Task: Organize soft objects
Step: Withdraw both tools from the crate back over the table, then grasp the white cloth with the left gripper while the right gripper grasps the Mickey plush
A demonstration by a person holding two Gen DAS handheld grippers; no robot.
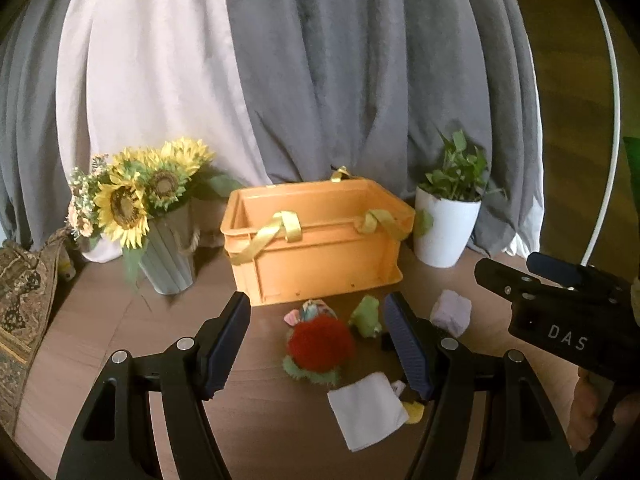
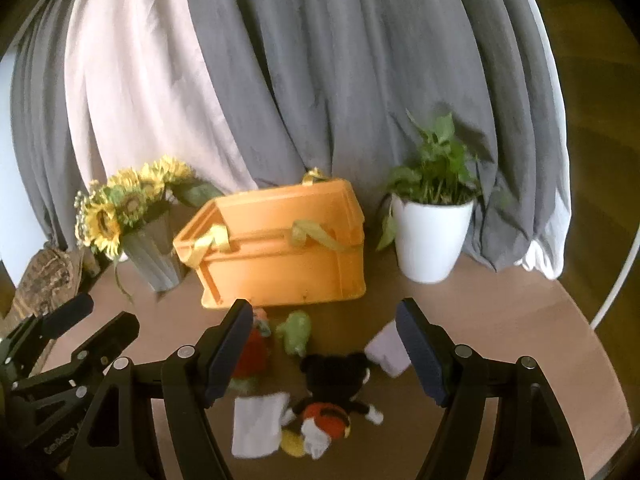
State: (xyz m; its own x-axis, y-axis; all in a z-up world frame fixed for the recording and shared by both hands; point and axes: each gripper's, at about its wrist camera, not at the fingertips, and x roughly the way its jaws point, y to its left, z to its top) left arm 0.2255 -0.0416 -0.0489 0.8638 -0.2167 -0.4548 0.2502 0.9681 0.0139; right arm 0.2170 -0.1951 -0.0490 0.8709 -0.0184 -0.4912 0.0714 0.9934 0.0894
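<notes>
An orange crate (image 1: 320, 252) with yellow ribbon handles stands on the round wooden table; it also shows in the right wrist view (image 2: 288, 256). In front of it lie a red pompom toy (image 1: 320, 344), a small green plush (image 1: 366, 314), a lilac sponge block (image 1: 451, 312) and a white cloth (image 1: 366, 414). A black mouse plush (image 2: 332, 396) lies by the white cloth (image 2: 258, 424). My left gripper (image 1: 320, 348) is open above the red toy. My right gripper (image 2: 324, 352) is open above the mouse plush and the green plush (image 2: 296, 332). Both are empty.
A sunflower bouquet in a grey vase (image 1: 160, 248) stands left of the crate. A white pot with a green plant (image 1: 444, 232) stands to its right. Grey and white curtains hang behind. A patterned cloth (image 1: 20, 304) lies at the table's left edge.
</notes>
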